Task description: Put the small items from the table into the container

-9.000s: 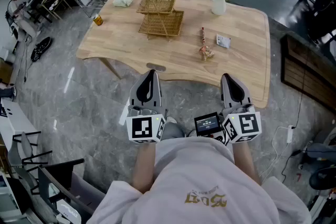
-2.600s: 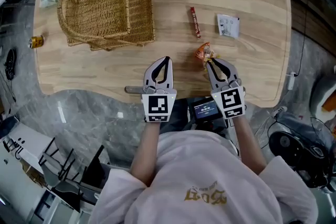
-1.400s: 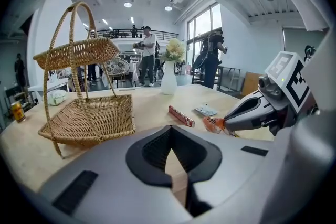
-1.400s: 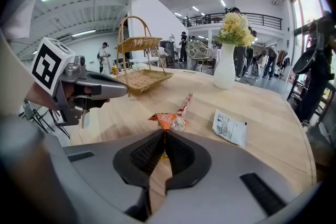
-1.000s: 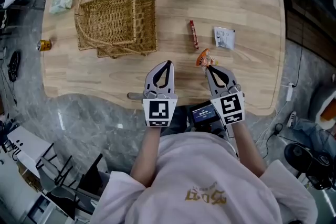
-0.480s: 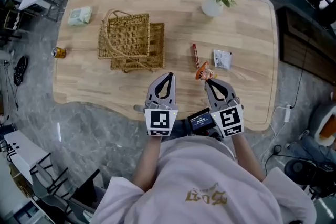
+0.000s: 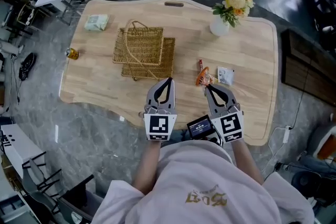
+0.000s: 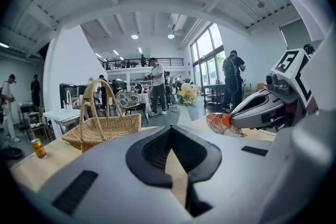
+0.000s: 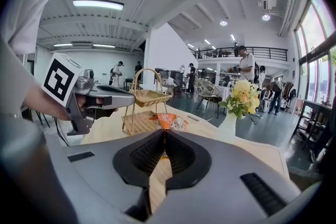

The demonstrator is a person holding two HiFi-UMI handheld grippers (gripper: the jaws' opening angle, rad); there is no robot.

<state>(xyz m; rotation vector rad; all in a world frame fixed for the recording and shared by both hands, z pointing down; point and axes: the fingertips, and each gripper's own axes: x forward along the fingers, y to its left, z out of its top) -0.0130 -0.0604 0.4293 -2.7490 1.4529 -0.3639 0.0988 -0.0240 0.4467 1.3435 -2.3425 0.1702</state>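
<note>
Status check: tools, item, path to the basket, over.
Right tool shut on orange snack packet; left tool shut, empty. Basket to the left, beyond left tool; nothing else in the way. Red stick, white packet on table.

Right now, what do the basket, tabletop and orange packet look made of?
The basket looks woven wicker or rattan, matte tan, open weave showing. The tabletop is light wood, smooth, grain lines visible; solid or veneer unclear. The orange packet is likely thin plastic film, glossy, crinkled.

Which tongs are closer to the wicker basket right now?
Left. The left tongs are just off the near right corner of the wicker basket; the right tongs are farther right, shut on the orange snack packet.
</note>
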